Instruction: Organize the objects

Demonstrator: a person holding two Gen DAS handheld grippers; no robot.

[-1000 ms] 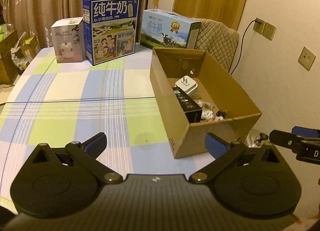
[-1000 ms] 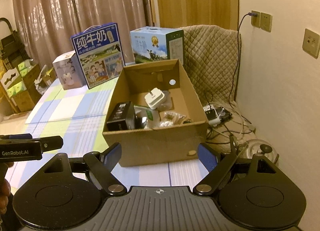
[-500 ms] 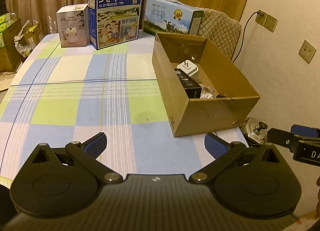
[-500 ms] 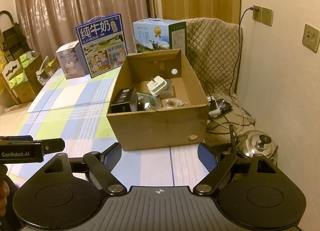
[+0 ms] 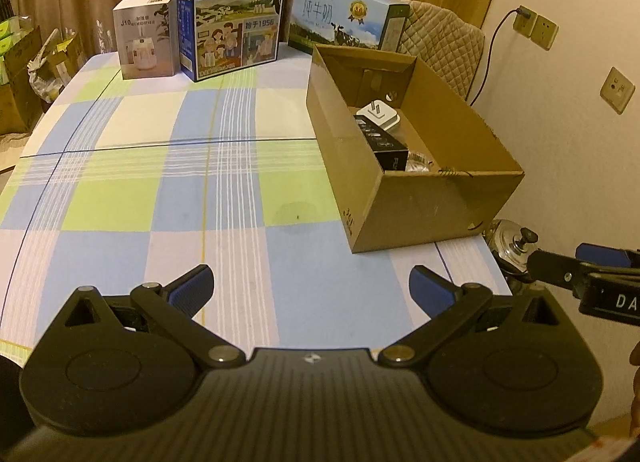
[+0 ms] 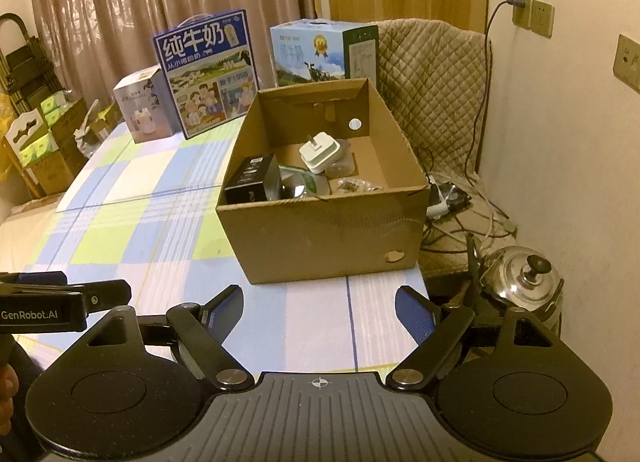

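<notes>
An open cardboard box [image 5: 424, 205] [image 6: 320, 238] stands at the right edge of the checked table. Inside lie a white plug adapter [image 5: 378, 117] [image 6: 320, 150], a black box [image 5: 386, 143] [image 6: 252, 177], a shiny round item [image 6: 296, 185] and a small clear packet [image 6: 354, 183]. My left gripper [image 5: 310, 290] is open and empty above the table's near edge, left of the box. My right gripper [image 6: 319, 312] is open and empty, in front of the box's near wall. Each gripper shows at the edge of the other's view.
At the table's far end stand a blue milk carton box [image 5: 232, 11] [image 6: 208, 69], a light-blue milk box [image 5: 344, 15] [image 6: 316, 51] and a white humidifier box [image 5: 146, 35] [image 6: 140, 103]. A steel kettle [image 6: 520, 274], cables and a padded chair [image 6: 432, 69] sit off the table's right edge.
Both grippers have pulled back and up from the cardboard box, so it looks smaller and farther. Both stay open and empty.
</notes>
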